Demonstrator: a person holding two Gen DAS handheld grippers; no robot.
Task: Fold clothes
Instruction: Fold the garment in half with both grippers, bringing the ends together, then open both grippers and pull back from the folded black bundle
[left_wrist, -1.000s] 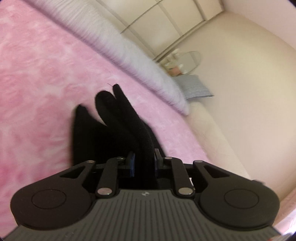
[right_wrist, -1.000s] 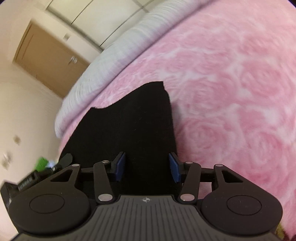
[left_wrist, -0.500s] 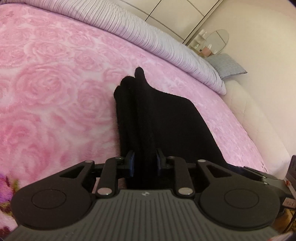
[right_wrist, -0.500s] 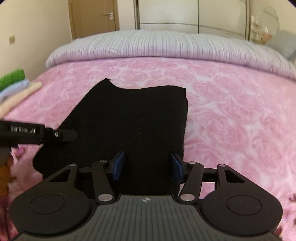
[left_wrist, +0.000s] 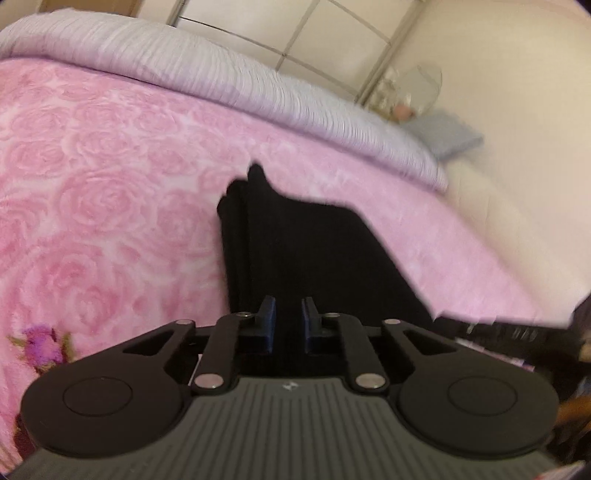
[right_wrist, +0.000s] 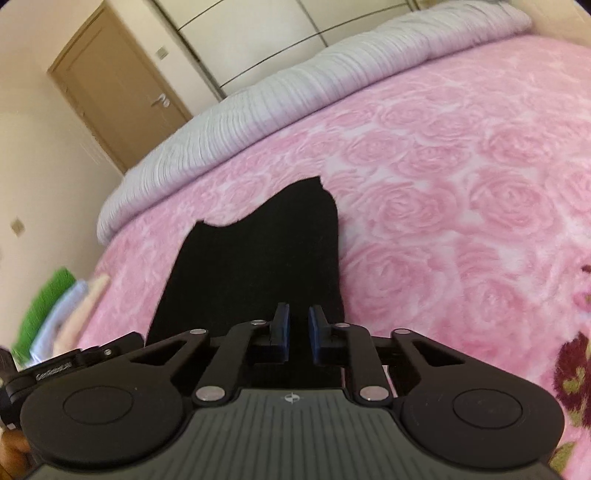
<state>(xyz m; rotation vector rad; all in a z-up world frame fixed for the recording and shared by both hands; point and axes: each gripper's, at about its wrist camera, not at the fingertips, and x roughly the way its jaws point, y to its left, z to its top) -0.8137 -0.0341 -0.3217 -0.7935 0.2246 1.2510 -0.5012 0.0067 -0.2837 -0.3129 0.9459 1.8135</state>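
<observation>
Since half a second ago the right gripper (right_wrist: 295, 330) has gone from jaws wide apart over the cloth to jaws drawn close together with black fabric between the blue pads, so it now appears clamped on the near edge of the black garment (right_wrist: 258, 266). Across the same interval the left gripper (left_wrist: 288, 325) has stayed clamped on the garment's near edge, where several layers bunch into a ridge running away from it.

From the right wrist view the garment lies flat on the pink rose-patterned bedspread (right_wrist: 461, 206), near the bed's left side, its far edge showing a curved notch. A stack of folded cloths (right_wrist: 59, 314) sits at the left edge of the bed, and a grey ribbed duvet (right_wrist: 295, 92) lies rolled along the far end.

With both near corners pinched, a fold away from the person looks likely, though the pictures do not settle which fold this is. To do it well, both grippers should lift together at equal height, keep the edge taut between them, and carry it squarely over the far edge so the layers meet without skew. The bunched left side risks dragging unevenly.
</observation>
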